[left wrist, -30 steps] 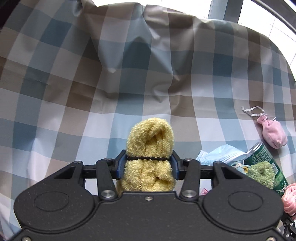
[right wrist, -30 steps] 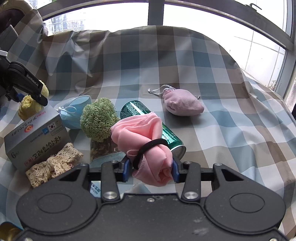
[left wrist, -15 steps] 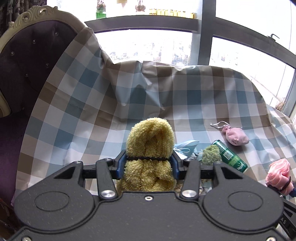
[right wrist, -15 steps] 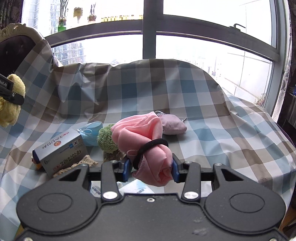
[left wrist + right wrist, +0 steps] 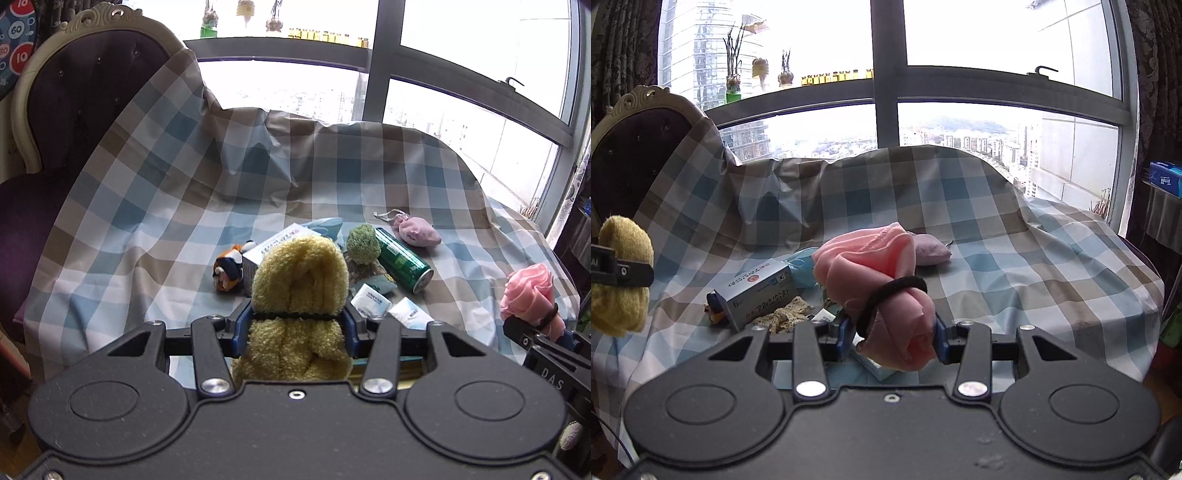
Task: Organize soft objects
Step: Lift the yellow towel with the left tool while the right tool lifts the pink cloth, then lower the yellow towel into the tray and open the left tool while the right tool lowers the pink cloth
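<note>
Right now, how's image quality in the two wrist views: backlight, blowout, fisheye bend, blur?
Left wrist: window blown white, checked cloth evenly lit, frame bars bowed, yellow bundle sharp. Right wrist: strong backlight, sky clipped though the city stays readable, curtains dark, pink bundle sharp, edges curved; no motion blur in either.

Daylight floods in from the large metal-framed window [image 5: 886, 110] behind the sofa, and its panes blow out to near white in both views. The blue-and-brown checked cloth cover [image 5: 258, 177] is evenly lit, with soft shadows in its folds. The black plastic hand-held gripper bodies in the foreground sit backlit and dark. Fisheye distortion bows the window frame and edges; focus is sharp, without motion blur.
</note>
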`<state>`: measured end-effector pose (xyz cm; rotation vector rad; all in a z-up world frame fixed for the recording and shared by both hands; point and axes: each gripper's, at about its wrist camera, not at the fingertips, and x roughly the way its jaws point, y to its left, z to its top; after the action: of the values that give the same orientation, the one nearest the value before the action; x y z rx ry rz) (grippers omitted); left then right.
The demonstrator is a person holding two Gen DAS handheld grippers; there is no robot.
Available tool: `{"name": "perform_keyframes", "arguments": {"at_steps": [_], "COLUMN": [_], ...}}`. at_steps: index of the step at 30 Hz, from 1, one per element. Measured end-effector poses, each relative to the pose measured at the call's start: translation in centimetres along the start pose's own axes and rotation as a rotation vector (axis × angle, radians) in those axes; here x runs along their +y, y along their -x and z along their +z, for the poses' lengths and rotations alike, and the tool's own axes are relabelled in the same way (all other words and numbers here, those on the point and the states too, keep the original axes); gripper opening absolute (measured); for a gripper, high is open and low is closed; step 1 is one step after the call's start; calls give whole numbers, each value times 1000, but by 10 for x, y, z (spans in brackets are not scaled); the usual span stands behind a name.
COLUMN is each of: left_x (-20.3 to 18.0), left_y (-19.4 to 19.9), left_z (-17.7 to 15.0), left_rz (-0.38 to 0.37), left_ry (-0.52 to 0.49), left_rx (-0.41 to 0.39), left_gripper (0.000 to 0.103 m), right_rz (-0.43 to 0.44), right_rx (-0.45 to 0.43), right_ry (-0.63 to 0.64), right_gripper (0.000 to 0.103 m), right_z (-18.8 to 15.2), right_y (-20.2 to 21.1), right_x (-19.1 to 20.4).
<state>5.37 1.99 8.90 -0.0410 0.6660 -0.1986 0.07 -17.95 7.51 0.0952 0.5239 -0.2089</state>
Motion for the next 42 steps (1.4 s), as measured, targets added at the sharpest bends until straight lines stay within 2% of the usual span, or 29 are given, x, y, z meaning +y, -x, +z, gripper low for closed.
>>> {"name": "perform_keyframes", "arguments": {"at_steps": [6,14,22,30,33,35,38,42], "left_x": [-13,-23,-21,-18,-18,-21,-21,-20], "left_y": [-6,-18,-23,-25,-25,-24,-22,-23], "left_z": [-38,-72,-88,-89,-90,-90,-89,-89], "left_rz": [-9,50,78,88,90,109,130,124], "left_ry": [9,-20,-29,-25,-24,-28,-41,-32], "left_rx": [89,173,213,214,212,191,168,180], "left_gripper": [48,48,48,48,57,73,75,75], "right_rz": [19,15,28,39,43,42,43,48], "right_rx": [36,141,208,205,209,208,206,204], "right_ry": [-28,-48,-30,-10,-7,-7,-5,-1], "right_gripper": [42,42,42,42,42,42,42,42], "right_z": [-19,-51,-70,-68,-67,-68,-67,-68], "right_y": [19,14,10,10,10,10,10,11], "right_x": [-9,-19,-13,-8,-8,-8,-9,-9]}}
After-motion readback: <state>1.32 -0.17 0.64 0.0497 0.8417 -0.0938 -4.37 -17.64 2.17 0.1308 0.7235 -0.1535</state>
